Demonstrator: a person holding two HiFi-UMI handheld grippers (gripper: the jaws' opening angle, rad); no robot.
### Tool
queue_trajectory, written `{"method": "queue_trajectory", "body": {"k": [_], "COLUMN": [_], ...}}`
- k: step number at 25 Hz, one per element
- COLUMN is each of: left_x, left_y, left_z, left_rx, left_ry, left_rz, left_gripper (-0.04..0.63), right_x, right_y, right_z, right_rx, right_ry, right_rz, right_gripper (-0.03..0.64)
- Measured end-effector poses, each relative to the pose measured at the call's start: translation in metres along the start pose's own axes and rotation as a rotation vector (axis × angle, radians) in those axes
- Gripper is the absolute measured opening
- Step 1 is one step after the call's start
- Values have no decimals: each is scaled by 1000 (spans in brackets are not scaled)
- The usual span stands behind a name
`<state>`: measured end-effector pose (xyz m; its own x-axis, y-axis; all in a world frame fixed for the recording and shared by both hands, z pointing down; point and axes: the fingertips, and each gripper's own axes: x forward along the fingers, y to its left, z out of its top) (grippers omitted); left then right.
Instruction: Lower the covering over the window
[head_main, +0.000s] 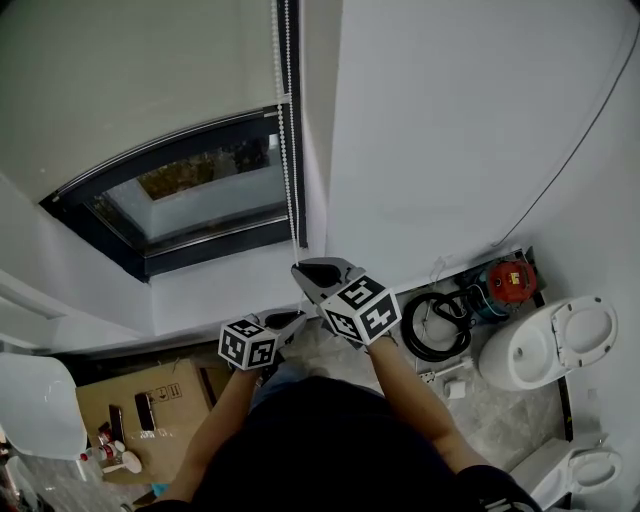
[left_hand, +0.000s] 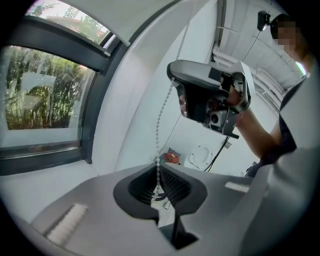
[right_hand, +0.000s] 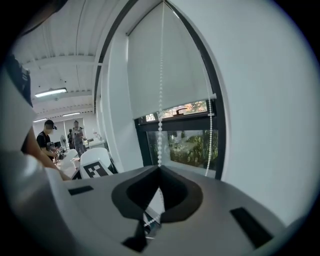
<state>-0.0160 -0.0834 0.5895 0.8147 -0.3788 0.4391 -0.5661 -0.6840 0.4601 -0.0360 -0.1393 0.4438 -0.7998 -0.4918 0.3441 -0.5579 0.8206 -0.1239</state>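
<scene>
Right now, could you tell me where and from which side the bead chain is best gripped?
Take the bead chain on its straight hanging stretch below the blind, coming from the room side with the jaws closing across it. It is thin and hangs straight down, so a pinch between beads should resist slipping. The right tool and, lower, the left tool grip it so.

No words can be read; the cardboard box (head_main: 95, 405) bears small printed symbols, too small to make out.
</scene>
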Motion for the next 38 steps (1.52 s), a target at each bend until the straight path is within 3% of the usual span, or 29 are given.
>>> {"method": "queue_trajectory", "body": {"k": [6, 10, 19, 24, 27, 38], "left_x": [-3, -11, -41, -55, -65, -74], "left_y": [-5, -2, 1, -9, -16, -29], "left_z": [11, 22, 54, 89, 106, 130], "left_rx": [17, 24, 40, 92, 125, 296], "left_ry": [-58, -103, -217, -287, -319, -266], "left_rz": [-10, 17, 51, 32, 23, 91], "left_gripper": [26, 26, 29, 123, 147, 183], "right_x": [5, 15, 24, 30, 30, 30], "right_y": [-5, 0, -2, -1, 2, -1], "right_z": [-1, -27, -44, -68, -74, -74], "right_rx": [-3, -36, 5, -15, 22, 5], "right_ry": [12, 114, 135, 211, 202, 210], "right_rz": [-3, 13, 17, 20, 24, 26], "right_gripper": [12, 12, 12, 12, 12, 12]}}
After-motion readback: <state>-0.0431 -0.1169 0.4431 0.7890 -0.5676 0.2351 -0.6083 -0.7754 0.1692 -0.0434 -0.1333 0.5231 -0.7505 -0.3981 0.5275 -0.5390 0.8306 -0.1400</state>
